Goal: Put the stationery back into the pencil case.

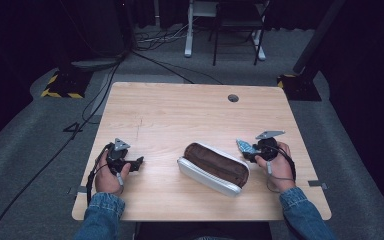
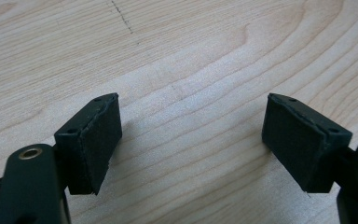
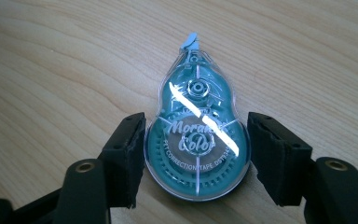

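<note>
A teal correction tape dispenser (image 3: 196, 107) in a clear shell lies flat between the jaws of my right gripper (image 3: 196, 156), and both pads touch its wide body. In the high view this dispenser (image 1: 243, 145) sits at the tip of the right gripper (image 1: 247, 151), right of a pencil pouch (image 1: 214, 167). The pouch is white outside and brown inside, lies unzipped at the table's front middle, and its inside looks dark. My left gripper (image 1: 139, 162) rests on the table to the pouch's left. Its jaws stand wide apart over bare wood, as the left gripper (image 2: 191, 140) view shows.
The wooden table (image 1: 180, 110) has a round cable hole (image 1: 233, 98) near its far edge. Beyond it, on the grey floor, are cables, a stand base with yellow-black tape (image 1: 60, 87) and desk legs (image 1: 189, 35).
</note>
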### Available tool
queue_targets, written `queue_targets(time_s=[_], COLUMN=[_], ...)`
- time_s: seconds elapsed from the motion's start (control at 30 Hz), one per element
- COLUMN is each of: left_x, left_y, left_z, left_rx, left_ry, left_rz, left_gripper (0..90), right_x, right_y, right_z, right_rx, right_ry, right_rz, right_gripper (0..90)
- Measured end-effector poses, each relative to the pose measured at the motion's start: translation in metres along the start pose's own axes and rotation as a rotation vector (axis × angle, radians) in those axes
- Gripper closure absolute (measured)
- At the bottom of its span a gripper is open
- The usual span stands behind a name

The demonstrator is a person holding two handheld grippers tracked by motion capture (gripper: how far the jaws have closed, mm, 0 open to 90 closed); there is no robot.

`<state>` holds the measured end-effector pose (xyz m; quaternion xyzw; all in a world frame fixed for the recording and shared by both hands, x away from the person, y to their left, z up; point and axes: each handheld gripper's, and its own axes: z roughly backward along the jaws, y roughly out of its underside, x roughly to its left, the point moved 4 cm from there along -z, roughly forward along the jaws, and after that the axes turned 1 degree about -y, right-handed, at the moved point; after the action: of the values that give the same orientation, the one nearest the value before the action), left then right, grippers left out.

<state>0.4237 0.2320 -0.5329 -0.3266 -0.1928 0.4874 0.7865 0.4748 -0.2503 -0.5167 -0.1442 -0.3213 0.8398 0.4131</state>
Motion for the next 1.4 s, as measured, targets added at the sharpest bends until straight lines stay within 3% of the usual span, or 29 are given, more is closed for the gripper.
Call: queue_targets(time_s=[0.33, 0.83, 1.0, 1.4], left_x=[0.0, 0.0, 0.0, 0.0], left_y=[0.0, 0.0, 0.0, 0.0], left_z=[0.0, 0.0, 0.0, 0.0], left_rx=[-0.001, 0.0, 0.0, -0.001], left_ry=[0.0, 0.0, 0.0, 0.0], left_rz=[0.0, 0.0, 0.0, 0.0], left_gripper=[20.2, 20.2, 20.2, 20.2], right_x=[0.002, 0.011, 0.021, 0.048], right_y=[-0.009, -0.03, -0.039, -0.052], right_z=[0.015, 0.052, 0.07, 0.092], right_rx=[-0.041, -0.117, -0.142, -0.167], right_ry=[-0.01, -0.038, -0.057, -0.083], right_rz=[-0.015, -0.029, -0.023, 0.063], right_gripper=[39.4, 39.4, 39.3, 39.4])
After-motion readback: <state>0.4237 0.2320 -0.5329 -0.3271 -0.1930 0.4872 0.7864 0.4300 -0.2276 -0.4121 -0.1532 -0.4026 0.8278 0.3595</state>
